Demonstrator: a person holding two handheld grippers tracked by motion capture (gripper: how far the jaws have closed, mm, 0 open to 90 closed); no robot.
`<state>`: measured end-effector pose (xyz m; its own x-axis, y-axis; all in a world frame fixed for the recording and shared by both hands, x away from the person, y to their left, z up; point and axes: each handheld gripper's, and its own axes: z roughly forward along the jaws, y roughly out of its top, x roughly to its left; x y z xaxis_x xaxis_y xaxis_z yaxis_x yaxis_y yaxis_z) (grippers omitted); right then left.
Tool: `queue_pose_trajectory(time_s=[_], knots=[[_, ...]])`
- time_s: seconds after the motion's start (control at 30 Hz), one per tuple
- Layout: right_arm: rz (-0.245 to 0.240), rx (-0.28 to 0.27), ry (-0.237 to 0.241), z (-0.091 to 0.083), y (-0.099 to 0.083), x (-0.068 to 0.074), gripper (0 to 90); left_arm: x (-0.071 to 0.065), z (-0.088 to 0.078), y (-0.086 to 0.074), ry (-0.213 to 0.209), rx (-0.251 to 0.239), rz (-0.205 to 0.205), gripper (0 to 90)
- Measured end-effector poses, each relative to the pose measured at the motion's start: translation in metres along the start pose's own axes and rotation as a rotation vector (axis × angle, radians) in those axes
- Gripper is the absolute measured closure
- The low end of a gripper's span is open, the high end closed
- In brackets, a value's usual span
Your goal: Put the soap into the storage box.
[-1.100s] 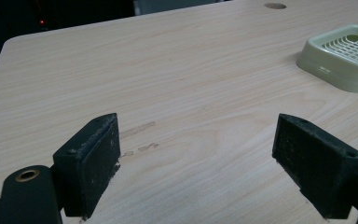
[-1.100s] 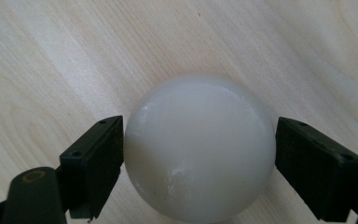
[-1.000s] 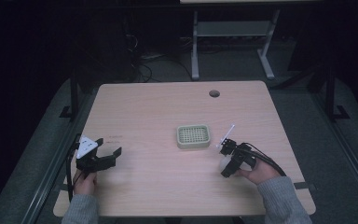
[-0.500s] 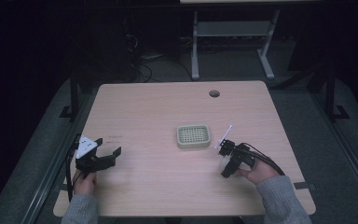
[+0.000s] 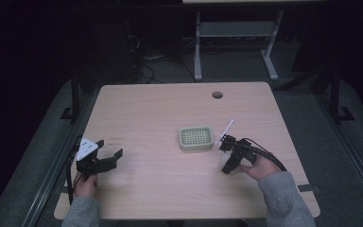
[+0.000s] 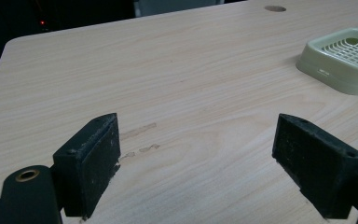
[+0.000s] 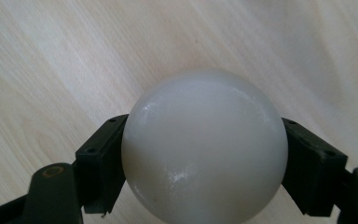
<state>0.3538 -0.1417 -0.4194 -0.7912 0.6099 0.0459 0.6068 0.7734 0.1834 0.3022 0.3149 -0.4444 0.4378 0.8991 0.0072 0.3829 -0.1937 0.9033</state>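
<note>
A smooth white ball (image 7: 204,149) sits between the two black jaws of my right gripper (image 7: 208,158), which is shut on it just above the wooden table. In the high view the right gripper (image 5: 225,164) points down and left near the table's right front, with the white ball (image 5: 227,163) at its tip. A pale green slotted dish (image 5: 196,145) lies at the table's middle, a little to the left of that gripper. My left gripper (image 5: 109,148) rests at the left front, open, jaws wide apart over bare wood (image 6: 196,154). The green dish (image 6: 326,70) lies far off to its right.
The wooden table (image 5: 160,109) has a round cable hole (image 5: 217,94) near its back edge. A thin white stick (image 5: 228,127) stands up by the right gripper. Dark floor, cables and a metal table frame (image 5: 236,38) lie beyond the table.
</note>
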Motion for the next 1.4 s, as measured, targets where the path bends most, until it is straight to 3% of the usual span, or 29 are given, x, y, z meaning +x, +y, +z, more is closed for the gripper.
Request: queue_pose_trajectory(time_s=[1.4], knots=[[-0.034, -0.012, -0.002, -0.019, 0.056, -0.013, 23.5, 0.002, -0.001, 0.000, 0.002, -0.010, -0.011, 14.8]])
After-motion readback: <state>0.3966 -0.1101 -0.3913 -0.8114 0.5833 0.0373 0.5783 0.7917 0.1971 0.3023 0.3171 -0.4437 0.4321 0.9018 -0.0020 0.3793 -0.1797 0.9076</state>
